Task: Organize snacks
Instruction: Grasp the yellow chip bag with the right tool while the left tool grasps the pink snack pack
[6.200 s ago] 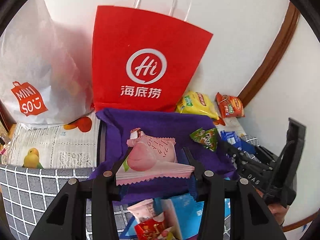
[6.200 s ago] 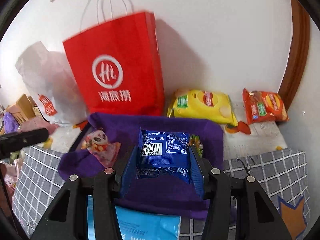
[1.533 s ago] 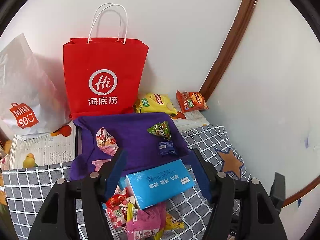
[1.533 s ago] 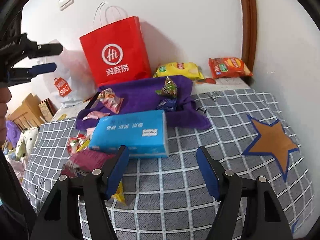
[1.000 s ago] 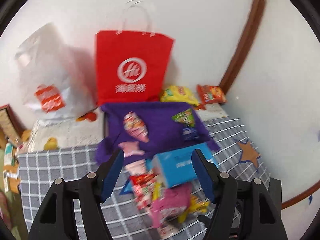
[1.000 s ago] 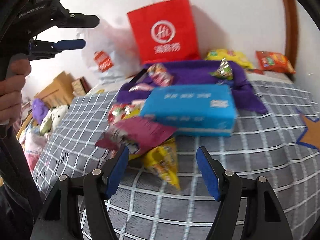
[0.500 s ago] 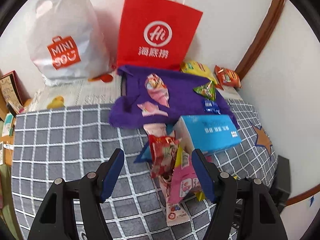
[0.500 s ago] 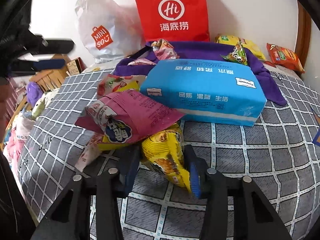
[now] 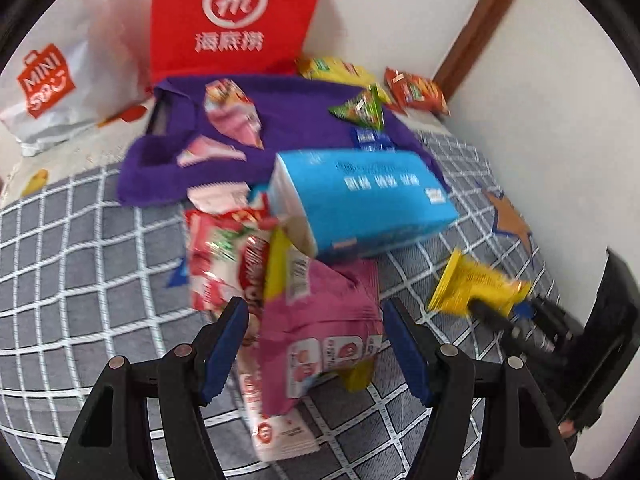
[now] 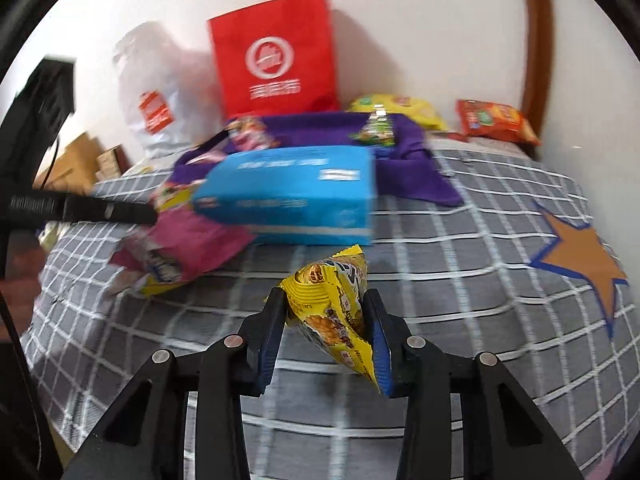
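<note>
From the left wrist, the left claw [image 9: 314,344] stands apart, its blue pads on either side of the pink snack bag [image 9: 320,320] without pressing it; the bag lies in a pile against the blue box [image 9: 360,204] on the checked bed cover [image 9: 80,260]. From the right wrist, the right claw [image 10: 326,330] is clamped on the yellow snack packet [image 10: 334,300], held clear of the cover. The step looks like picking; next, carrying the packet to the purple cloth [image 10: 416,168] and closing left on the pink bag.

tissue box [image 9: 360,204] on snack pile [image 9: 280,280] | cloth [image 9: 288,120] behind box | paper bag [image 9: 236,12] behind cloth
</note>
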